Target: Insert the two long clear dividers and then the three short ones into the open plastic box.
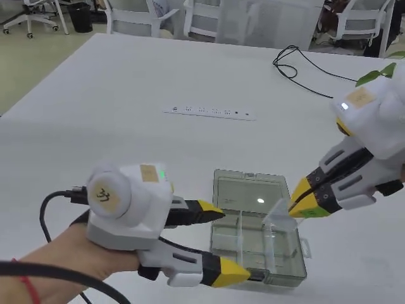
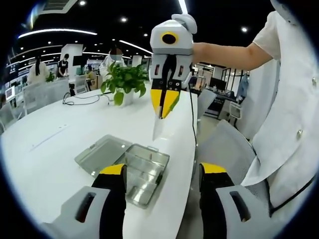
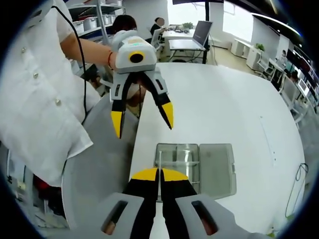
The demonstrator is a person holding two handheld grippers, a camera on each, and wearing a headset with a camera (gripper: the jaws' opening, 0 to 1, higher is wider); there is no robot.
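Note:
The open clear plastic box (image 1: 286, 269) lies on the white table with its lid (image 1: 248, 189) flat behind it. Clear dividers stand in its tray. My right gripper (image 1: 300, 207) is shut on a short clear divider (image 1: 280, 219), which hangs over the tray's right part. In the left gripper view that gripper (image 2: 163, 110) holds the divider (image 2: 157, 128) above the box (image 2: 144, 172). My left gripper (image 1: 223, 240) is open, its jaws on either side of the box's near left corner, holding nothing. In the right gripper view it (image 3: 143, 120) hovers open beyond the box (image 3: 177, 158).
A white power strip (image 1: 209, 112) lies mid-table and a black cable (image 1: 304, 63) loops at the far right by a green plant (image 1: 380, 73). Office chairs stand past the far edge. The table's near edge runs close beside the box (image 2: 184, 164).

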